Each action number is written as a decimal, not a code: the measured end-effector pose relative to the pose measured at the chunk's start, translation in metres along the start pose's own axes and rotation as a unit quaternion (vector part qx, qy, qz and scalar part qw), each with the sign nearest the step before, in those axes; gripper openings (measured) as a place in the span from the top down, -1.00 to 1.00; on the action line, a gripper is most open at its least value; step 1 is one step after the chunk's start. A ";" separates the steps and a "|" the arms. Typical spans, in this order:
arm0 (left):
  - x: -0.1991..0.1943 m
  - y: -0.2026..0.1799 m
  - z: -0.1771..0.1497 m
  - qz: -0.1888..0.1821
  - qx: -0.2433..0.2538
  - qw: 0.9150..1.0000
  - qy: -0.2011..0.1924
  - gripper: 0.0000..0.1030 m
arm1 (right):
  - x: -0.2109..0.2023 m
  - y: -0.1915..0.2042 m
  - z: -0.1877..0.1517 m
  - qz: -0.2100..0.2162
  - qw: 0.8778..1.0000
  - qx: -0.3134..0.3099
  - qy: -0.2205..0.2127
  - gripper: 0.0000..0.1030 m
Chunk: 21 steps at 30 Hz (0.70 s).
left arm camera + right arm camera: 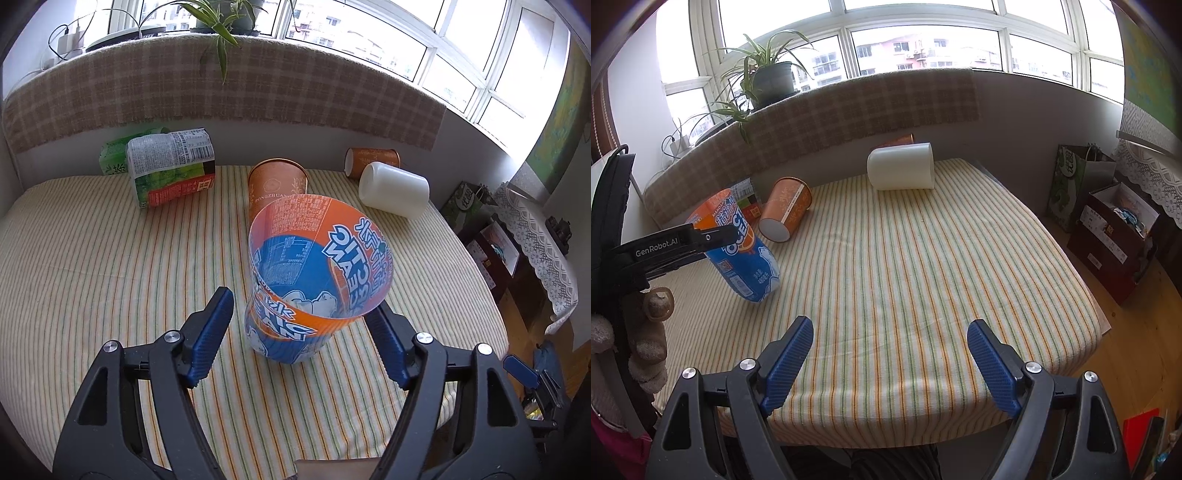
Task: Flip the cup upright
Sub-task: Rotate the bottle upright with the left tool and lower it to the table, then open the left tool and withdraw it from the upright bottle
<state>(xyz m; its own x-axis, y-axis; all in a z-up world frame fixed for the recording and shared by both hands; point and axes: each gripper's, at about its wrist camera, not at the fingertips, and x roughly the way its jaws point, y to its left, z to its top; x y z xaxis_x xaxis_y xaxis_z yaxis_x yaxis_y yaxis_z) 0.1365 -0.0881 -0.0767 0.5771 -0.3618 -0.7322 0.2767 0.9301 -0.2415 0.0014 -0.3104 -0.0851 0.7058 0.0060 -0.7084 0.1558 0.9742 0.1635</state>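
Observation:
A blue and orange plastic cup (295, 295) stands mouth up but tilted on the striped tablecloth (110, 258). My left gripper (301, 306) is open, its blue fingers on either side of the cup's lower part, with a gap on the left side. In the right wrist view the cup (742, 247) leans at the left, with the left gripper's black finger (701, 236) against it. My right gripper (890, 332) is open and empty over the table's front edge.
An orange paper cup (275, 184) lies on its side behind the blue cup. A white cup (393, 190) and another orange cup (373, 160) lie at the back right. Green packets (170, 166) sit at the back left. Boxes and a bag (1108, 221) stand on the floor to the right.

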 end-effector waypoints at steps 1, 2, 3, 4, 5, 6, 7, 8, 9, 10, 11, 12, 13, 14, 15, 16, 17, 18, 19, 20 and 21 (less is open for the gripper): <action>0.000 0.000 0.000 0.000 0.000 1.000 0.001 -0.52 | 0.000 0.000 0.000 0.000 1.000 0.000 0.000 -0.70; 0.000 0.000 -0.001 -0.001 -0.001 1.000 0.002 -0.53 | 0.000 0.000 0.000 0.000 1.000 0.000 0.000 -0.70; 0.001 0.001 -0.001 -0.001 -0.002 1.000 0.003 -0.53 | 0.000 0.000 0.000 0.000 1.000 0.000 -0.001 -0.70; 0.001 0.001 -0.001 -0.002 -0.003 1.000 0.005 -0.53 | -0.001 0.000 0.000 0.000 1.000 -0.001 -0.001 -0.70; 0.002 0.002 -0.002 -0.003 -0.004 1.000 0.007 -0.53 | -0.001 0.000 0.000 0.001 1.000 -0.001 -0.001 -0.70; 0.003 0.003 -0.002 -0.003 -0.006 1.000 0.009 -0.53 | 0.000 0.000 0.000 0.001 1.000 -0.001 -0.001 -0.70; 0.004 0.004 -0.003 -0.002 -0.007 1.000 0.011 -0.53 | -0.001 0.001 0.000 0.001 1.000 -0.001 -0.001 -0.70; 0.004 0.004 -0.004 -0.002 -0.007 1.000 0.013 -0.53 | -0.001 0.001 0.000 0.001 1.000 -0.001 -0.001 -0.70; 0.005 0.005 -0.005 -0.002 -0.008 1.000 0.015 -0.53 | -0.001 0.001 0.000 0.001 1.000 -0.002 -0.002 -0.70; 0.005 0.006 -0.006 -0.002 -0.008 1.000 0.017 -0.54 | -0.002 0.002 0.001 0.001 1.000 -0.002 -0.002 -0.70; 0.005 0.007 -0.008 -0.002 -0.008 1.000 0.020 -0.54 | -0.002 0.002 0.001 0.001 1.000 -0.003 -0.003 -0.70; 0.005 0.008 -0.010 -0.001 -0.008 1.000 0.022 -0.54 | -0.003 0.003 0.002 0.001 1.000 -0.004 -0.005 -0.70; 0.006 0.010 -0.011 -0.001 -0.009 1.000 0.025 -0.54 | -0.003 0.003 0.002 0.002 1.000 -0.005 -0.006 -0.70; 0.005 0.012 -0.013 -0.001 -0.010 1.000 0.028 -0.54 | -0.003 0.004 0.003 0.003 1.000 -0.005 -0.007 -0.70; 0.005 0.013 -0.016 -0.001 -0.011 0.999 0.030 -0.54 | -0.003 0.005 0.004 0.004 1.000 -0.006 -0.007 -0.70; 0.004 0.015 -0.018 0.000 -0.011 0.999 0.033 -0.54 | -0.003 0.006 0.005 0.004 1.000 -0.007 -0.008 -0.70; 0.003 0.017 -0.021 0.001 -0.011 0.999 0.035 -0.54 | -0.003 0.007 0.006 0.004 1.000 -0.009 -0.009 -0.70; 0.002 0.018 -0.023 0.002 -0.011 0.999 0.036 -0.54 | -0.003 0.008 0.007 0.005 1.000 -0.010 -0.010 -0.70; 0.001 0.020 -0.026 0.004 -0.010 0.999 0.037 -0.54 | -0.003 0.010 0.008 0.006 1.000 -0.012 -0.011 -0.70; -0.001 0.022 -0.028 0.006 -0.010 0.999 0.037 -0.54 | -0.003 0.012 0.009 0.007 1.000 -0.014 -0.013 -0.70; -0.004 0.024 -0.030 0.007 -0.011 0.999 0.036 -0.54 | -0.003 0.013 0.010 0.008 1.000 -0.017 -0.014 -0.70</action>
<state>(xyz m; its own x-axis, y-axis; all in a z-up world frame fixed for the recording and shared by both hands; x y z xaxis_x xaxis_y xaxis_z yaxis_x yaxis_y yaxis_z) 0.1172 -0.0626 -0.0987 0.5246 -0.3438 -0.7789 0.2522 0.9365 -0.2435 0.0086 -0.2997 -0.0737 0.7275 0.0165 -0.6859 0.1210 0.9810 0.1519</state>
